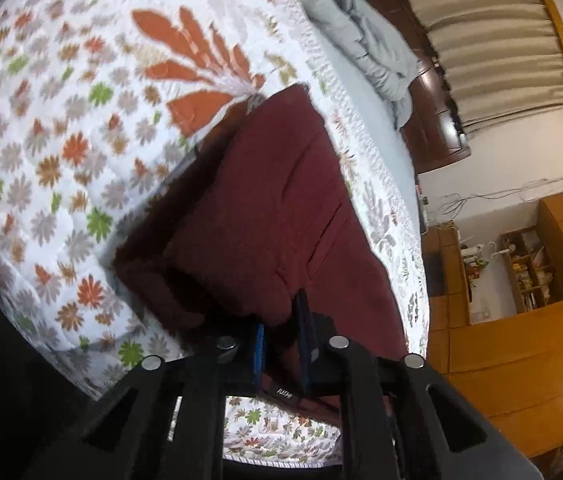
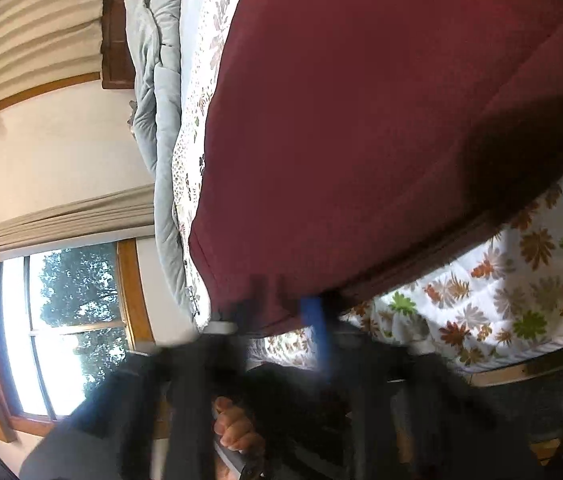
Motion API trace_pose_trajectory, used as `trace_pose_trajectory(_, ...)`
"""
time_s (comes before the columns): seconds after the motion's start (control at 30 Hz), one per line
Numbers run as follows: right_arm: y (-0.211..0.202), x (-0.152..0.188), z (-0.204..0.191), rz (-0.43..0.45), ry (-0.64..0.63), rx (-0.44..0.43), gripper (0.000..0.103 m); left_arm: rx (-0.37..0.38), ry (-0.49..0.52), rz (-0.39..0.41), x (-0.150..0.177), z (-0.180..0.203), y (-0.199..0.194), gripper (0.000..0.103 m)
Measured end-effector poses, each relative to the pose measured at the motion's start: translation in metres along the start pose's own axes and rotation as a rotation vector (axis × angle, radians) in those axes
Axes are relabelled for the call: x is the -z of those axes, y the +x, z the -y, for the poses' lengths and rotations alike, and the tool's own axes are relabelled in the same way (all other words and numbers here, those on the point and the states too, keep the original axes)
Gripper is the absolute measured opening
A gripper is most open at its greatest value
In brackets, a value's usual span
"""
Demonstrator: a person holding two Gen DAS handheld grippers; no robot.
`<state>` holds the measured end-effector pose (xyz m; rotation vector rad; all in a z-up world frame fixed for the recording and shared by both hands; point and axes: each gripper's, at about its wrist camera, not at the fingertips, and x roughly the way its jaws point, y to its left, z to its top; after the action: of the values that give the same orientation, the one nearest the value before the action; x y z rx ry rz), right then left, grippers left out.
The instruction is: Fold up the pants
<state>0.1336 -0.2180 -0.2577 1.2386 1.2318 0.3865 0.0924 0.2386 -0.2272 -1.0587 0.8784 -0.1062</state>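
My left claw (image 1: 281, 320) is clamped on the maroon pants (image 1: 265, 200), which lie on the floral bed quilt (image 1: 61, 140). My right claw (image 2: 281, 312) is pinched shut on their hem; that view is blurred.

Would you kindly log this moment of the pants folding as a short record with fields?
garment: maroon pants, partly folded
surface: floral bedspread
left gripper: shut on the pants edge
right gripper: shut on the pants edge, view blurred
background: grey duvet at the bed's far end, curtains, window
task state: fold not finished
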Motion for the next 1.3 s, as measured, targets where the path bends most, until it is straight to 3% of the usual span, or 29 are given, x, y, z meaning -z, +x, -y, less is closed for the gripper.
trace_pose_trajectory(0.23, -0.011, 0.013, -0.003, 0.006, -0.041, 0.002, 0.004, 0.003, -0.001, 0.045, 0.014, 0.003, -0.016, 0.011)
trace_pose_trajectory(0.43, -0.001, 0.007, 0.013, -0.025, -0.023, 0.041, 0.004, -0.049, -0.032, 0.022, 0.02, -0.012, -0.007, 0.011)
trace_pose_trajectory(0.53, -0.001, 0.007, 0.014, -0.035, -0.033, 0.023, 0.01, -0.09, -0.007, -0.007, 0.02, -0.006, -0.004, 0.017)
trace_pose_trajectory(0.57, -0.003, 0.008, 0.012, -0.039, -0.045, 0.012, 0.019, -0.102, -0.001, -0.013, 0.019, -0.002, -0.008, 0.018)
trace_pose_trajectory(0.6, -0.009, 0.009, 0.007, -0.039, -0.071, 0.009, 0.027, -0.133, 0.026, -0.01, 0.02, 0.005, -0.014, 0.022)
trace_pose_trajectory(0.73, -0.05, 0.014, -0.01, -0.001, -0.177, 0.018, 0.028, -0.172, 0.219, 0.061, 0.026, 0.053, -0.053, 0.047)
trace_pose_trajectory(0.8, -0.075, 0.011, -0.017, 0.057, -0.227, 0.049, 0.032, -0.147, 0.342, 0.094, 0.018, 0.088, -0.054, 0.052)
trace_pose_trajectory(0.83, -0.083, 0.007, -0.019, 0.082, -0.237, 0.054, 0.034, -0.12, 0.375, 0.094, 0.013, 0.1, -0.049, 0.059)
trace_pose_trajectory(0.9, -0.093, -0.005, -0.021, 0.109, -0.239, 0.049, 0.038, 0.007, 0.425, 0.039, -0.01, 0.121, -0.017, 0.061)
trace_pose_trajectory(0.93, -0.093, -0.01, -0.022, 0.114, -0.237, 0.047, 0.038, 0.025, 0.436, 0.013, -0.021, 0.125, 0.001, 0.061)
trace_pose_trajectory(0.97, -0.091, -0.012, -0.023, 0.111, -0.244, 0.046, 0.038, -0.033, 0.451, 0.007, -0.037, 0.125, 0.027, 0.061)
trace_pose_trajectory(1.03, -0.084, -0.016, -0.02, 0.098, -0.254, 0.066, 0.038, -0.139, 0.417, -0.057, -0.062, 0.105, 0.066, 0.055)
trace_pose_trajectory(1.07, -0.08, -0.019, -0.015, 0.079, -0.236, 0.064, 0.038, -0.203, 0.363, -0.101, -0.072, 0.087, 0.082, 0.047)
trace_pose_trajectory(1.1, -0.078, -0.02, -0.009, 0.064, -0.219, 0.058, 0.038, -0.265, 0.296, -0.133, -0.083, 0.065, 0.095, 0.01)
trace_pose_trajectory(1.13, -0.076, -0.021, -0.006, 0.058, -0.207, 0.061, 0.039, -0.286, 0.27, -0.121, -0.09, 0.056, 0.094, 0.003)
trace_pose_trajectory(1.3, -0.058, -0.036, -0.022, 0.026, -0.23, 0.048, 0.041, -0.336, 0.328, -0.07, -0.081, 0.046, 0.08, 0.003)
